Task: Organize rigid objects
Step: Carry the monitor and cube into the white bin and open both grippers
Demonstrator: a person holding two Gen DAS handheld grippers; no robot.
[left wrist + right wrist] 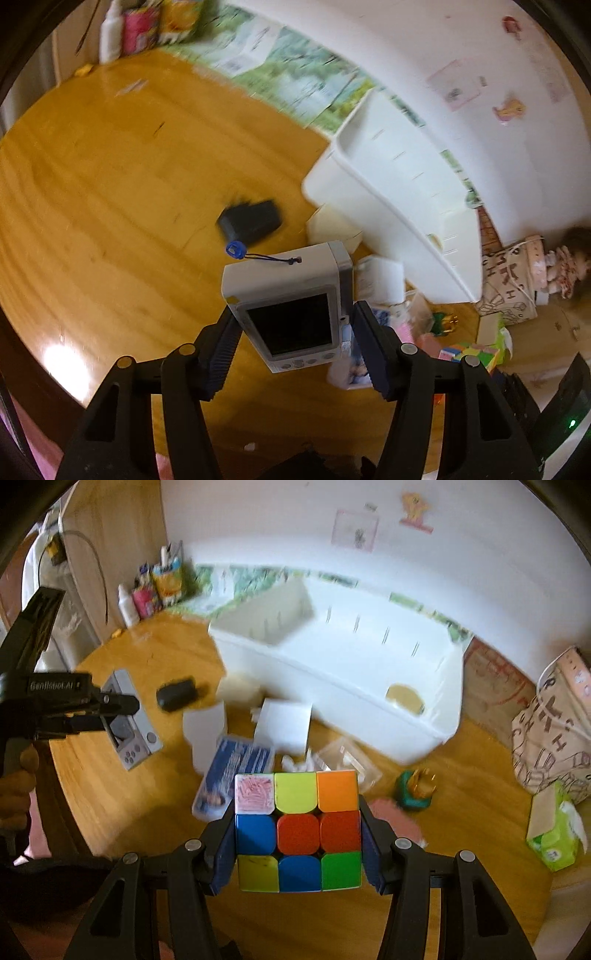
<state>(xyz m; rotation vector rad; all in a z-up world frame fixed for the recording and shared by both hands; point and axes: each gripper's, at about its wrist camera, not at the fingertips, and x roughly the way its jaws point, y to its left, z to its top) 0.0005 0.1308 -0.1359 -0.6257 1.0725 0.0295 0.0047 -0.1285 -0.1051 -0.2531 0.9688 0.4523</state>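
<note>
My left gripper [295, 314] is shut on a grey handheld device [284, 280] with a dark screen and a blue lanyard, held tilted above the wooden table [110, 221]. From the right wrist view the same device [129, 731] hangs in the left gripper [114, 705] at the left. My right gripper [297, 819] is shut on a colourful puzzle cube [297, 830], its pads against the cube's two sides, raised over the table. A long white bin [332, 686] stands behind, with a round tan item [404, 698] inside.
A black block [175, 694], a white box [284, 727], a blue-labelled clear case [236, 771] and a green-and-gold trinket [415, 788] lie in front of the bin. A green tissue pack [554, 827] and a printed bag [554, 738] sit at the right. Bottles [127, 607] stand at the far left.
</note>
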